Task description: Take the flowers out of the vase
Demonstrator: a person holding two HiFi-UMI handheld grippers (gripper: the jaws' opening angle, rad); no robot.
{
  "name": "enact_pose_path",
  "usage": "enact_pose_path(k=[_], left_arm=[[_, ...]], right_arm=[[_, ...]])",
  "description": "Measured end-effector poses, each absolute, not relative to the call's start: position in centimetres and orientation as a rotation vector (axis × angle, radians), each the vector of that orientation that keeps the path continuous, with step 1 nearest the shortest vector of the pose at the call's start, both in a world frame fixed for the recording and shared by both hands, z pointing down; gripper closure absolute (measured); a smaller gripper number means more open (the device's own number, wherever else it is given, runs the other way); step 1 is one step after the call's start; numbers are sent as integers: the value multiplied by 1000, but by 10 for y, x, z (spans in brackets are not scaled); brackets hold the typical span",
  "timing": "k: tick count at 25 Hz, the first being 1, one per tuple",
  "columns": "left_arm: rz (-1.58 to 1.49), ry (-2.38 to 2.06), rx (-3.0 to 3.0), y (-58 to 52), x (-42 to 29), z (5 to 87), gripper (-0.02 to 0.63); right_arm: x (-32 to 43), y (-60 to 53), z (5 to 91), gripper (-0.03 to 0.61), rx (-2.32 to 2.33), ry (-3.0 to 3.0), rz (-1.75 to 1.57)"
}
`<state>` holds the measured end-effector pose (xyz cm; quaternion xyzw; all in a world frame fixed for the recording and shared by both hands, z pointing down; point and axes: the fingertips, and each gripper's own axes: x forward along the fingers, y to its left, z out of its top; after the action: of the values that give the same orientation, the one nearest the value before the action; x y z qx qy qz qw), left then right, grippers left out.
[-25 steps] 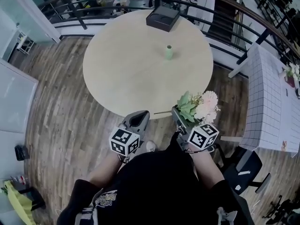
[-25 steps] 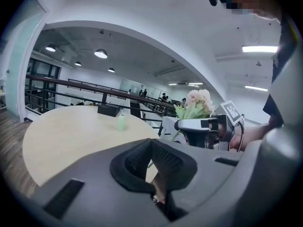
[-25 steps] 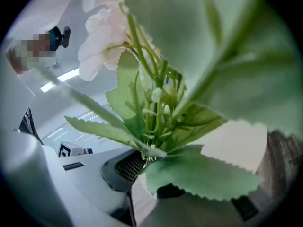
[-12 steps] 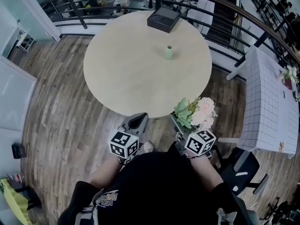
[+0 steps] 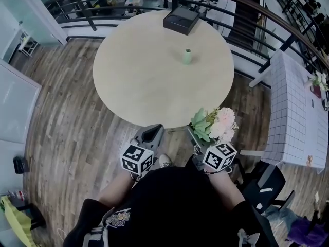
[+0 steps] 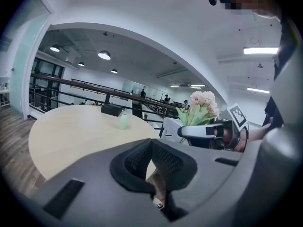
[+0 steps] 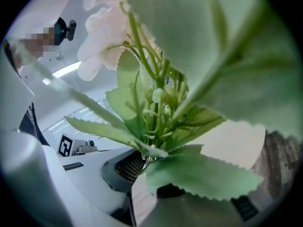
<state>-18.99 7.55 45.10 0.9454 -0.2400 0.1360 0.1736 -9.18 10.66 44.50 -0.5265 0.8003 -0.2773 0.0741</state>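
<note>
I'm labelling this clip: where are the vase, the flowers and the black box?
vase [image 5: 187, 57], head view, middle of its green body.
flowers [image 5: 222, 123], head view, on the pink blooms.
black box [image 5: 181, 19], head view, on its top face.

Tabletop [image 5: 144, 81] mostly bare; vase [image 5: 187, 56], black box [image 5: 181, 19] far side.

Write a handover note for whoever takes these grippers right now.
Left gripper: shut, empty, by the near edge of the table.
Right gripper: shut on the stems of the flowers, blooms up, just off the table's near edge.
Vase: upright on the table's far side, no flowers in it.
Done: flowers are out of the vase.
Left: probably only to lay the flowers on the table and let go.
</note>
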Motion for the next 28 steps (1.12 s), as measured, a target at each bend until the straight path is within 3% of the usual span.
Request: enact_pose_path(k=[28], left_arm=[[376, -632, 2693, 79, -186, 449, 607]], right_arm=[[-91, 108, 447, 500, -1618, 2396, -829]])
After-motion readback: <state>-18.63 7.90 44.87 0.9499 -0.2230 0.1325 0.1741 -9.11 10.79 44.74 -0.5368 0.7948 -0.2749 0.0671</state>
